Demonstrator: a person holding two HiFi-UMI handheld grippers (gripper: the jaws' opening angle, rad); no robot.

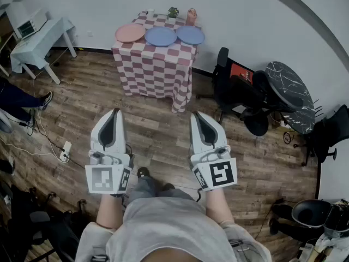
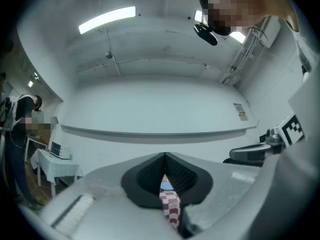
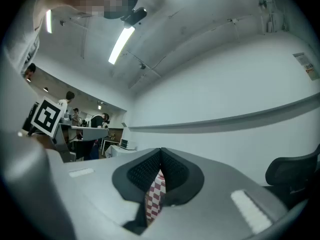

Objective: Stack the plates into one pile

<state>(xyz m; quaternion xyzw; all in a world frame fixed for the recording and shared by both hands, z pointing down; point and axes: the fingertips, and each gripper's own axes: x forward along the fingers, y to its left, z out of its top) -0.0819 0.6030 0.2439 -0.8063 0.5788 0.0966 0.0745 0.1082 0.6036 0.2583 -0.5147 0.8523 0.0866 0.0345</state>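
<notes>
Far ahead in the head view stands a small table under a red-and-white checked cloth [image 1: 155, 70]. On it lie a pink plate [image 1: 130, 33] at the left, a blue plate [image 1: 161, 36] in the middle and a second blue plate [image 1: 190, 35] at the right, side by side. My left gripper [image 1: 114, 113] and right gripper [image 1: 197, 116] are held low over the wooden floor, well short of the table, both shut and empty. In the left gripper view a sliver of the checked cloth [image 2: 169, 206] and a blue plate [image 2: 167, 185] shows between the shut jaws; in the right gripper view only the checked cloth [image 3: 155, 196] does.
A small plant [image 1: 173, 12] and a pink jar [image 1: 191, 16] stand at the table's back edge. A black office chair [image 1: 240, 86] and a dark round table [image 1: 290, 94] are to the right. At the left is a white table [image 1: 38, 45], with cables and a power strip [image 1: 64, 150] on the floor.
</notes>
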